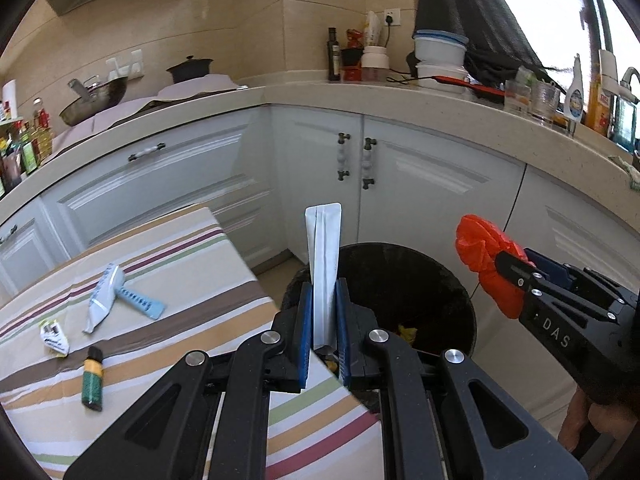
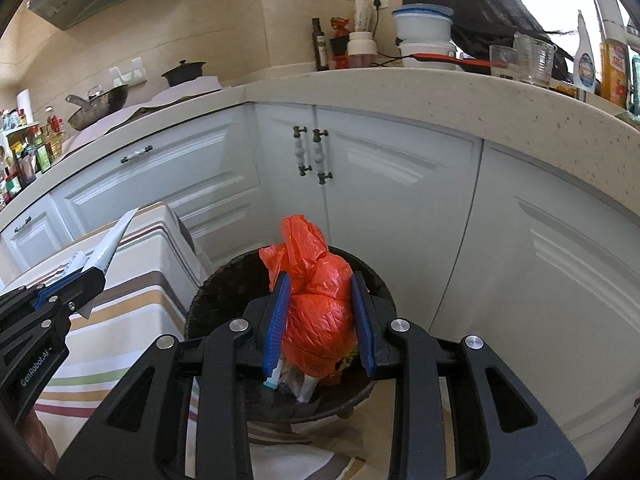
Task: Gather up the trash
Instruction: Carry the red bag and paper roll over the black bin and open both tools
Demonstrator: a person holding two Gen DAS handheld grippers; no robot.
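Observation:
My left gripper (image 1: 324, 285) is shut on a flat white wrapper (image 1: 323, 240) that stands upright between its blue pads, over the near rim of the black trash bin (image 1: 440, 280). My right gripper (image 2: 320, 278) is shut on a crumpled orange plastic bag (image 2: 316, 320), held above the bin's (image 2: 224, 292) mouth. Each gripper shows in the other's view: the right gripper (image 1: 506, 268) with the orange bag (image 1: 480, 248), and the left gripper (image 2: 86, 276) with the white wrapper (image 2: 114, 236). Yellow scraps (image 1: 408, 332) lie inside the bin.
A table with a striped cloth (image 1: 180, 264) stands left of the bin and carries a blue-white wrapper (image 1: 104, 300), a light blue strip (image 1: 142, 300), a small white packet (image 1: 54, 338) and a small green bottle (image 1: 93, 380). White cabinets (image 1: 420, 184) and a crowded counter (image 1: 400, 98) close in behind.

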